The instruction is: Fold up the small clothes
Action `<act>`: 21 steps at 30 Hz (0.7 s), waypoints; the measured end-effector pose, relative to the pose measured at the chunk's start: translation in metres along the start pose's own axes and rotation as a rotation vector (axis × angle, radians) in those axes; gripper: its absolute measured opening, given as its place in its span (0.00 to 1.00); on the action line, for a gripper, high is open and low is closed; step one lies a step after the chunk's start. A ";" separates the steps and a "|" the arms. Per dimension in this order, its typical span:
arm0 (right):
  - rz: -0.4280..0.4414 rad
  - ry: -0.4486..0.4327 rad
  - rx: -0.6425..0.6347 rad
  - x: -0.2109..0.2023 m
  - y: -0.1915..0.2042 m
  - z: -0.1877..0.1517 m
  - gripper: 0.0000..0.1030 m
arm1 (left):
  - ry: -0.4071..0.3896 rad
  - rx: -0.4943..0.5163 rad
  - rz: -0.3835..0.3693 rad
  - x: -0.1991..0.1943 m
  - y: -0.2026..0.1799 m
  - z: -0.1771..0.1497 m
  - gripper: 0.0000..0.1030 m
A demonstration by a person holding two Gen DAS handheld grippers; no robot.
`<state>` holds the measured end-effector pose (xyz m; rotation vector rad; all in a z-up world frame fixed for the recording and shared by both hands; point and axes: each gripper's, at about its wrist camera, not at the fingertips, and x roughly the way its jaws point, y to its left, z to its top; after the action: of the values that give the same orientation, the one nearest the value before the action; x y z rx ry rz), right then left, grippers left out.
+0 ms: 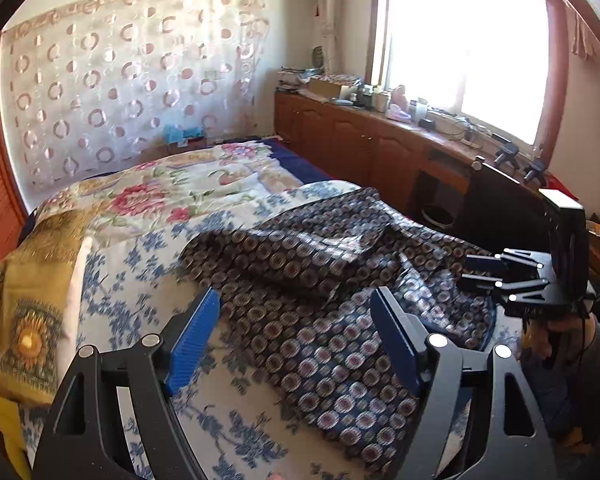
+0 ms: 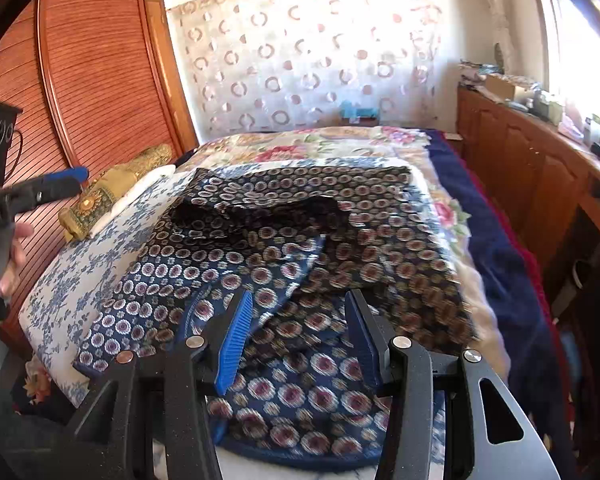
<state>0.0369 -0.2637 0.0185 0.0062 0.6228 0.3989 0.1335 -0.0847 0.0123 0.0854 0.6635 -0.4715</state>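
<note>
A dark blue garment with round flower medallions (image 1: 320,320) lies spread on the bed, with one part folded over and rumpled across its far half (image 2: 284,208). My left gripper (image 1: 296,294) hovers over its near left edge, jaws wide apart, and nothing sits between the blue pads (image 1: 192,340). In the right wrist view it shows blurred at the far left (image 2: 60,184). My right gripper (image 2: 299,298) stands open above the garment's near hem, the cloth lying below the gap. From the left wrist view it appears at the garment's right edge (image 1: 480,272).
The bed carries a blue-and-white floral sheet (image 1: 140,272), a pink floral quilt (image 1: 188,192) and a gold pillow (image 2: 116,184). A wooden wardrobe (image 2: 100,80) stands to the left. Cluttered wooden cabinets (image 1: 360,144) run under the window on the right. A person's hand (image 2: 12,256) holds the left gripper.
</note>
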 end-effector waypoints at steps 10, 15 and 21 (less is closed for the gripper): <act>-0.021 0.136 -0.092 0.076 0.035 0.025 0.48 | 0.042 -0.065 0.019 0.011 0.021 -0.037 0.76; -0.072 0.176 -0.150 0.086 0.035 0.020 0.07 | 0.054 -0.089 -0.003 0.017 0.022 -0.047 0.76; -0.091 0.114 -0.120 0.051 0.015 0.013 0.01 | 0.053 -0.106 -0.014 0.019 0.019 -0.051 0.76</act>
<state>0.0763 -0.2298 0.0023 -0.1601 0.7081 0.3499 0.1263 -0.0644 -0.0408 -0.0066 0.7398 -0.4484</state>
